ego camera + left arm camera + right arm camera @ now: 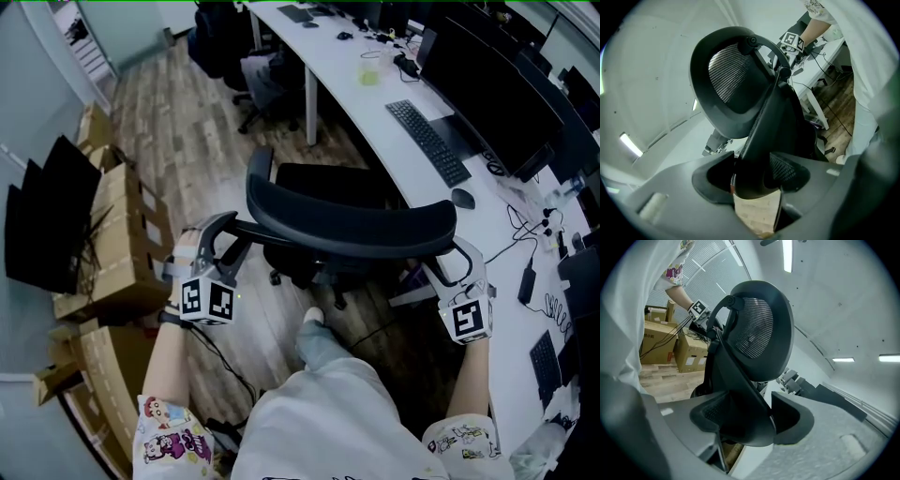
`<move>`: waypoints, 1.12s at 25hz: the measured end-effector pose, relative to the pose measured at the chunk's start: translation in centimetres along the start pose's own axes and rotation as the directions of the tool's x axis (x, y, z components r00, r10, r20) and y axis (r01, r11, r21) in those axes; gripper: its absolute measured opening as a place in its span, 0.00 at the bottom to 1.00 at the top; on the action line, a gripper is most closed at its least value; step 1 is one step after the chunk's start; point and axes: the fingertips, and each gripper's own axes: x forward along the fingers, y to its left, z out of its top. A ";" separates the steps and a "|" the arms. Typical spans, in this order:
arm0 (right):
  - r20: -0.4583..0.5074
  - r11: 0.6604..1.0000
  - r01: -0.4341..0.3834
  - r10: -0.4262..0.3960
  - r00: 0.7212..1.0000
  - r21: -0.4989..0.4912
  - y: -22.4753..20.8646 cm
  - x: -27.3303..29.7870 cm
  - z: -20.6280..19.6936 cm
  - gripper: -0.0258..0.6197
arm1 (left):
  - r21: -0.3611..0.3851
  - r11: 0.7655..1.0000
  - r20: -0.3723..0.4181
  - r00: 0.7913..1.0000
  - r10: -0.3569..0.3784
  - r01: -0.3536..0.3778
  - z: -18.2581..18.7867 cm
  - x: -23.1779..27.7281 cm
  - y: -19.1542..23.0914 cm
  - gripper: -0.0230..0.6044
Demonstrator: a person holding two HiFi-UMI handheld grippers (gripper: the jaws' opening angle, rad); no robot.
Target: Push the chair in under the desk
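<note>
A black office chair stands in front of the white desk [347, 103], its seat [328, 183] partly under the desk's edge. Its curved backrest [352, 228] faces me. My left gripper [220, 236] is shut on the backrest's left end, and my right gripper [459, 258] is shut on its right end. In the left gripper view the backrest's mesh [736, 89] rises ahead, its edge filling the gap of the left gripper [752, 180]. The right gripper view shows the same: the backrest [759, 329] runs down into the right gripper [750, 420].
On the desk lie a keyboard [429, 141], a mouse [463, 198], monitors [487, 84] and cables. Cardboard boxes [122, 244] and dark screens [47, 225] stand at the left. Another chair [267, 89] sits farther along the desk. My foot [314, 333] is behind the chair.
</note>
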 end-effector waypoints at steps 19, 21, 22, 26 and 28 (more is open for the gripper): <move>-0.001 0.997 0.034 -0.034 0.999 0.070 -4.8 9.3 0.5 0.44 | 0.020 1.000 -0.018 1.000 -0.004 0.004 -4.4 10.8 6.9 0.44; 0.003 0.996 0.048 -0.049 0.999 0.078 -5.5 10.3 0.4 0.44 | 0.018 1.000 -0.015 1.000 0.003 -0.003 -4.7 11.9 7.6 0.44; 0.010 0.995 0.053 -0.054 0.999 0.085 -5.8 10.8 0.4 0.44 | 0.018 1.000 -0.013 1.000 0.005 -0.005 -4.8 12.4 7.9 0.44; -0.007 0.993 0.065 -0.064 0.998 0.097 -6.7 12.2 0.2 0.44 | 0.021 1.000 -0.002 1.000 0.007 -0.007 -5.4 14.1 8.9 0.44; -0.024 0.993 0.072 -0.070 0.997 0.098 -7.2 12.9 0.0 0.44 | 0.021 1.000 0.006 1.000 0.014 -0.015 -5.5 15.0 9.6 0.45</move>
